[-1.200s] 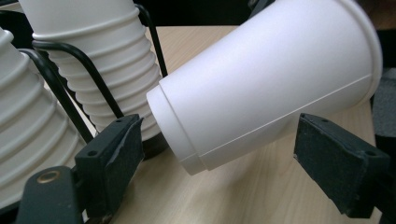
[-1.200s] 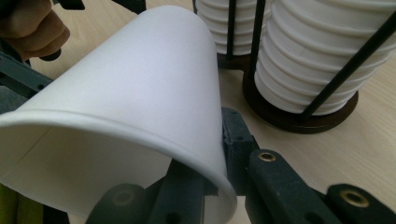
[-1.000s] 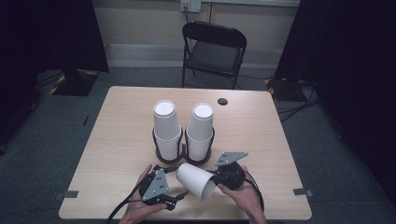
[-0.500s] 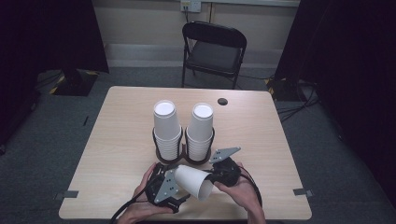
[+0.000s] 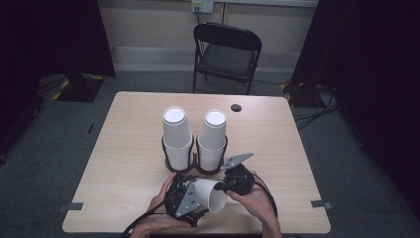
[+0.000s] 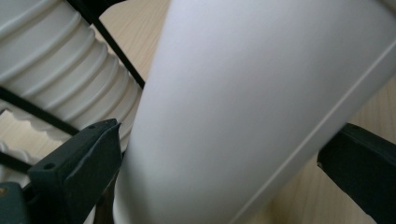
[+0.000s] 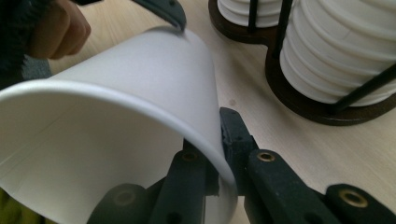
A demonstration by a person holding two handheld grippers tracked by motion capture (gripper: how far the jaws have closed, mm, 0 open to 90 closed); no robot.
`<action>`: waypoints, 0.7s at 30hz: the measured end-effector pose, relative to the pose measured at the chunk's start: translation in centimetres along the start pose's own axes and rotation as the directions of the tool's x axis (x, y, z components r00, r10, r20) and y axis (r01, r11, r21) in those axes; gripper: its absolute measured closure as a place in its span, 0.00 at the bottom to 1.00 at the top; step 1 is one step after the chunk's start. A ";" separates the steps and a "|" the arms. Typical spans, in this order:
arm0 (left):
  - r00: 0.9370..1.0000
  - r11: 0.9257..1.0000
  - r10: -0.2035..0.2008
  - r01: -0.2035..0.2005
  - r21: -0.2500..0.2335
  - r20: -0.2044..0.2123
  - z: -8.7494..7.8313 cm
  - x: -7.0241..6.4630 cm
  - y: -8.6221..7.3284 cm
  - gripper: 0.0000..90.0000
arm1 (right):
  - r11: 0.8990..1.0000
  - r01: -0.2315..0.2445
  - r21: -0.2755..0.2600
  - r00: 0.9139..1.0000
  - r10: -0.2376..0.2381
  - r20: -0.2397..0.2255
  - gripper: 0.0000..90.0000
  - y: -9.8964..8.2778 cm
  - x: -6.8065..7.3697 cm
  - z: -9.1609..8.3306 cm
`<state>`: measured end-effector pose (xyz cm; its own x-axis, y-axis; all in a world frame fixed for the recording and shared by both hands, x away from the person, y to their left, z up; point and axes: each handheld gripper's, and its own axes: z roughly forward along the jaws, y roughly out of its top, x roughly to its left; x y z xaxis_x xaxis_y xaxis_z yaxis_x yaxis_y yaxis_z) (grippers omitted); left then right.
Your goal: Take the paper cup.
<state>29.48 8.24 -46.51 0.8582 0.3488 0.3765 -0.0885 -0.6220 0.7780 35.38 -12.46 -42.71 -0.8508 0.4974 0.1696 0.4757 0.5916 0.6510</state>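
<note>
One loose item: white paper cup (image 5: 209,194), lying on its side just in front of the dark wire cup holder (image 5: 195,161), above the light wooden table (image 5: 124,158).
Right hand-held gripper (image 7: 219,154): pressed together on the cup's rim wall.
Left hand-held gripper (image 5: 185,201): spread wide, jaws either side of the cup body, having just been opening.
Holder contents: two white cup stacks (image 5: 177,136).
Step judged: hand-over.
Next move: likely the left closing on the cup, or clearing away.
</note>
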 end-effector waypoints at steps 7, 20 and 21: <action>1.000 1.000 -0.021 0.021 -0.017 -0.006 0.6 -0.2 0.5 0.00 | 1.000 -0.026 -0.015 1.000 0.026 -0.018 0.97 0.3 0.0 0.2; 0.999 0.996 -0.044 0.047 -0.080 0.028 1.0 -0.4 1.2 0.06 | 0.996 -0.085 -0.019 0.996 0.085 -0.033 0.98 0.3 -0.1 0.9; 0.999 0.996 -0.042 0.044 -0.077 0.026 1.0 -0.3 1.3 0.06 | 0.995 -0.095 -0.015 0.995 0.094 -0.036 0.98 0.3 -0.2 1.0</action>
<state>29.58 6.64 -46.11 0.8740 0.3566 0.3300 -0.0891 -0.5501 0.8303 35.88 -11.72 -43.27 -0.8097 0.5279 0.2564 0.5508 0.5325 0.6428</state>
